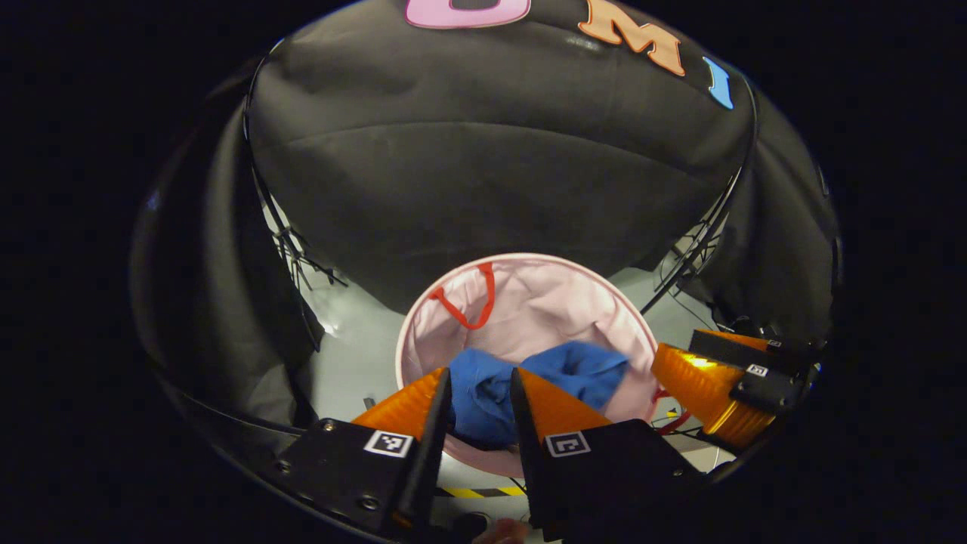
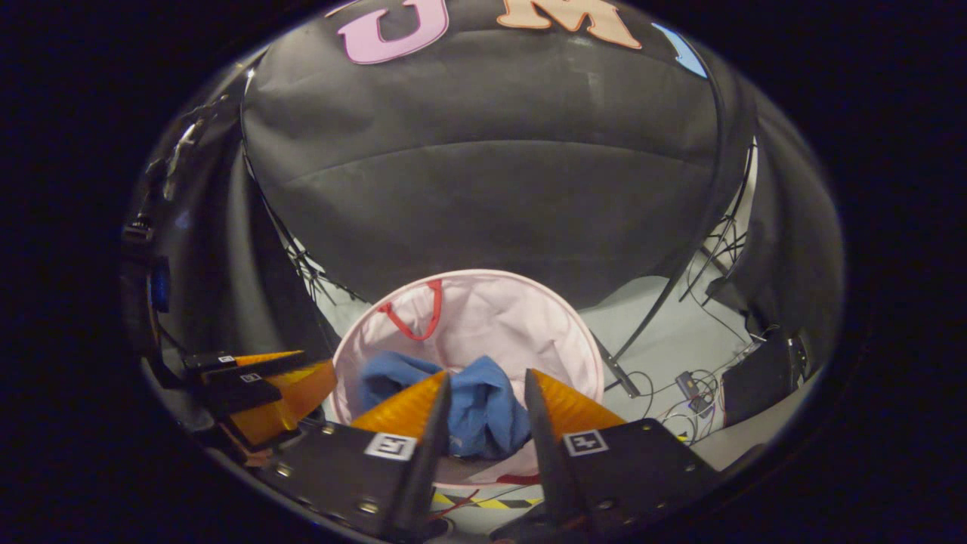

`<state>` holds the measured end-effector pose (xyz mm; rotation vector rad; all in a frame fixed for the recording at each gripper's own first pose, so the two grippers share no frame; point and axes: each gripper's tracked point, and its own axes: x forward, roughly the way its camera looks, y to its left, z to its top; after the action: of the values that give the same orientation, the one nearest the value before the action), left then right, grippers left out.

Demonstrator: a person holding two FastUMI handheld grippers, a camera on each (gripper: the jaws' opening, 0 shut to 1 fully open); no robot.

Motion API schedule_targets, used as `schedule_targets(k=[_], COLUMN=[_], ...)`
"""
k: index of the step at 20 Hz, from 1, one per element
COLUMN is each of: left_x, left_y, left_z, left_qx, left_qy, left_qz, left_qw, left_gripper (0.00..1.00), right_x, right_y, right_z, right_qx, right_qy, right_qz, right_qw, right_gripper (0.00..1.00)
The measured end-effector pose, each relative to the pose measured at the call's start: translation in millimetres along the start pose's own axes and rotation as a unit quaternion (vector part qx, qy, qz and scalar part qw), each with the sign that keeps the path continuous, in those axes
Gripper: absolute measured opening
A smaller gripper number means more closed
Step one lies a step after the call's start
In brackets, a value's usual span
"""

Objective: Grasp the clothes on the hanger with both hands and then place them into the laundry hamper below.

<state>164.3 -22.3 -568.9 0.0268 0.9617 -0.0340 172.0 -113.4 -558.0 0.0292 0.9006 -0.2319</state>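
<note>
Both open jaws hover above hampered clothes [image 1: 483, 393].

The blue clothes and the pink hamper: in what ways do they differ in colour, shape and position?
The blue clothes are deep blue, while the hamper is pale pink with a red handle. The clothes lie crumpled in a loose heap, while the hamper keeps a round, open form. The clothes are inside; the hamper stands on the grey floor and holds them. Both look like soft fabric.

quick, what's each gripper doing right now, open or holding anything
Left gripper: jaws open, holding nothing, above the blue clothes in the hamper.
Right gripper: jaws open, holding nothing.
</note>
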Motion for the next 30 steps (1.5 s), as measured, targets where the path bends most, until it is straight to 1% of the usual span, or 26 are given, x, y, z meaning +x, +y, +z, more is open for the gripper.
schedule_targets(k=[1,2,3,4,6,9,10,11,13,14,15,16,18,19,20,21,24,27,29,30], left_x=[-7.6,-16.0,-25.4,-33.9,-53.7,-75.5,-84.3,-94.1,-109.8,-118.9,-130.0,-144.3,-168.2,-178.4,-189.0,-197.6,-232.2,-259.2,-274.9,-283.5], left_y=[1.0,1.5,2.4,3.5,8.9,6.5,12.8,20.9,19.3,15.8,14.0,14.6,19.5,17.9,17.0,17.6,20.5,21.3,26.4,28.9], left_z=[9.7,17.2,24.8,32.9,48.3,60.6,65.2,72.4,87.0,91.1,98.6,106.7,122.9,130.9,137.2,141.3,156.8,166.4,172.8,177.4], left_qx=[0.003,0.004,0.008,0.014,0.026,0.023,0.023,0.020,0.008,0.000,-0.003,-0.001,0.005,0.006,0.004,0.004,0.009,0.014,0.021,0.024], left_qy=[-0.015,-0.027,-0.038,-0.050,-0.078,-0.095,-0.105,-0.115,-0.138,-0.145,-0.152,-0.163,-0.188,-0.199,-0.207,-0.215,-0.248,-0.272,-0.286,-0.295], left_qz=[0.002,0.005,0.011,0.017,0.030,0.029,0.040,0.060,0.047,0.037,0.029,0.026,0.032,0.028,0.027,0.026,0.032,0.034,0.044,0.050], left_qw=[1.000,1.000,0.999,0.998,0.996,0.995,0.993,0.991,0.989,0.989,0.988,0.986,0.982,0.980,0.978,0.976,0.968,0.961,0.957,0.954], left_gripper=[0.51,0.58,0.60,0.73,1.00,1.00,1.00,1.00,1.00,0.98,0.99,0.99,0.99,0.99,0.99,0.98,0.98,0.98,0.98,0.98], right_x=[-8.0,-17.2,-26.6,-36.9,-54.6,-78.8,-85.3,-91.8,-105.2,-112.5,-121.7,-132.6,-154.1,-165.7,-176.5,-188.9,-224.8,-252.7,-268.9,-276.8], right_y=[0.6,-2.0,-3.4,-4.0,-8.1,-18.9,-21.3,-23.0,-31.2,-31.8,-31.1,-32.3,-36.3,-37.4,-36.0,-34.0,-31.5,-27.9,-21.3,-18.6], right_z=[7.0,14.7,23.1,29.4,40.5,55.5,58.6,63.4,72.3,77.4,84.3,92.5,109.4,117.6,123.9,133.6,158.0,172.4,182.6,186.8], right_qx=[-0.002,-0.005,-0.008,-0.008,-0.003,0.013,0.022,0.030,0.046,0.052,0.056,0.057,0.055,0.053,0.051,0.050,0.041,0.020,0.013,0.008], right_qy=[-0.006,-0.016,-0.027,-0.037,-0.052,-0.071,-0.076,-0.082,-0.093,-0.100,-0.109,-0.119,-0.141,-0.152,-0.164,-0.177,-0.212,-0.241,-0.259,-0.267], right_qz=[0.000,-0.007,-0.011,-0.015,-0.023,-0.039,-0.039,-0.038,-0.043,-0.042,-0.040,-0.041,-0.046,-0.048,-0.050,-0.051,-0.054,-0.058,-0.054,-0.050], right_qw=[1.000,1.000,1.000,0.999,0.998,0.997,0.996,0.995,0.994,0.993,0.992,0.990,0.987,0.986,0.984,0.982,0.975,0.969,0.964,0.962], right_gripper=[0.71,0.80,0.92,1.00,0.98,0.99,0.99,0.99,0.98,0.95,1.00,0.99,0.99,0.99,0.94,0.99,0.99,0.99,1.00,0.99])
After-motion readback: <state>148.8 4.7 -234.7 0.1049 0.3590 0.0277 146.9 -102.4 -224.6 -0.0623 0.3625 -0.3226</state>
